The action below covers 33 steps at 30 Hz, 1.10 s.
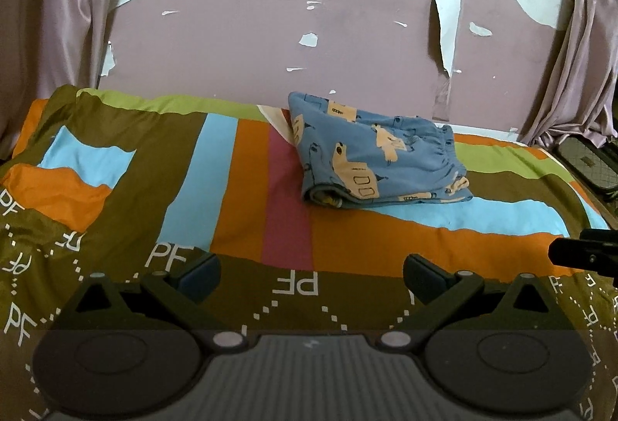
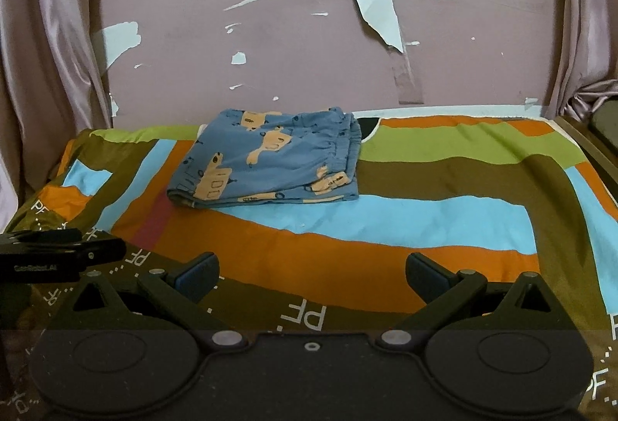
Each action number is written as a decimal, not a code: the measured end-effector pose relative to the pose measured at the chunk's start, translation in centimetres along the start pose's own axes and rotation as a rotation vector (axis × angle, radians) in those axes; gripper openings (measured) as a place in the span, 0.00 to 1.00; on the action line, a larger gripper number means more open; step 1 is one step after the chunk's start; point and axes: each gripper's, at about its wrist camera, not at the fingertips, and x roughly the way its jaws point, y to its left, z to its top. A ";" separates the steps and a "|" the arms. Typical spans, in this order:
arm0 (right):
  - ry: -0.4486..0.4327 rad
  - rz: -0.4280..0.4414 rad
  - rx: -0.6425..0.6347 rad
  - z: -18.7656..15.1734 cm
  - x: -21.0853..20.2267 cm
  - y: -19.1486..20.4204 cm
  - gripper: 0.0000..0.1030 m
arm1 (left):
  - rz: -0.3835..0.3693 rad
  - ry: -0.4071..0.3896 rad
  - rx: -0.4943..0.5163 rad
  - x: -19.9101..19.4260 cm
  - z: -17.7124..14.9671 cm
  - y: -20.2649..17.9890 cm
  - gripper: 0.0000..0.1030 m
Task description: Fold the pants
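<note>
Peeling mauve wall (image 1: 251, 46) backs a bed whose striped bedspread (image 1: 347, 243) carries the blue printed pants (image 1: 370, 158), folded into a compact bundle near the wall. Well short of them, the left gripper (image 1: 311, 276) and right gripper (image 2: 311, 276) hover, fingers spread apart, holding nothing.

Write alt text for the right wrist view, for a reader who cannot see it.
Blue pants with tan prints lie folded in a compact stack on a striped bedspread, near a wall with peeling paint. The right gripper is in the foreground, open and empty, well short of the pants. Part of the left gripper shows at the left edge.
</note>
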 end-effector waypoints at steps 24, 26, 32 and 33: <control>0.002 -0.004 0.007 -0.1 0.3 -0.2 0.99 | 0.007 -0.001 -0.003 -0.1 -0.1 0.1 1.00; 0.003 -0.004 0.006 -0.1 0.3 -0.1 0.99 | 0.007 -0.001 -0.004 -0.1 -0.1 0.1 1.00; 0.007 -0.002 0.005 -0.1 0.4 0.0 0.99 | 0.008 0.001 -0.002 -0.1 -0.1 0.1 1.00; 0.006 -0.002 0.005 -0.1 0.4 0.0 0.99 | 0.009 0.001 -0.002 -0.1 -0.1 0.1 1.00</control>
